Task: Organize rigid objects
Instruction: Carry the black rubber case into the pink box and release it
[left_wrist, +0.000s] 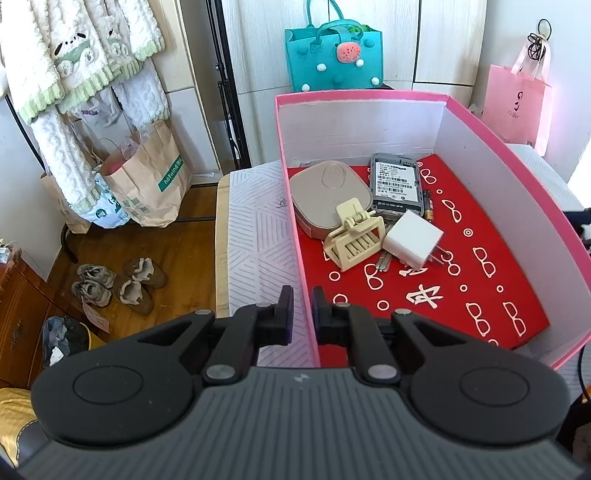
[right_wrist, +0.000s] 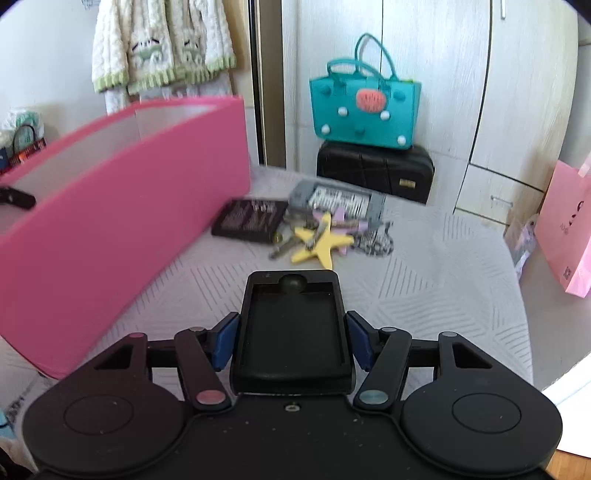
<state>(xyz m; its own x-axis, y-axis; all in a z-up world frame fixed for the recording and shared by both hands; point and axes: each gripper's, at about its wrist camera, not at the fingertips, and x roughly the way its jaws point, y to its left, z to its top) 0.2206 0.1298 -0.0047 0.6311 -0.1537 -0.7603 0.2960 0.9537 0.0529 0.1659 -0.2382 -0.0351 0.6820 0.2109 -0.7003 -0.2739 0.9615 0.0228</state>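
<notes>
Two tongs are mine: my left tongs (left_wrist: 303, 308) pinch the pink box (left_wrist: 517, 155) wall tight. My right tongs (right_wrist: 291, 339) squeeze a black phone case (right_wrist: 291, 332) beside the box, over the bed (right_wrist: 443, 295).

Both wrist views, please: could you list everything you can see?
pink box: one, pink, on bed cover.
compact: one, beige, in box.
clip: one, cream, in box.
plug: one, white, in box.
labelled device: two, grey, one boxed, one on cover.
starfish: one, yellow, on cover by keys.
flat pack: one, black, beside box.
tote: one, teal, on black case behind.
paper bag: one, pink, far right.
left claw: one, black, shut on box wall.
right claw: one, black, shut on black tray.
</notes>
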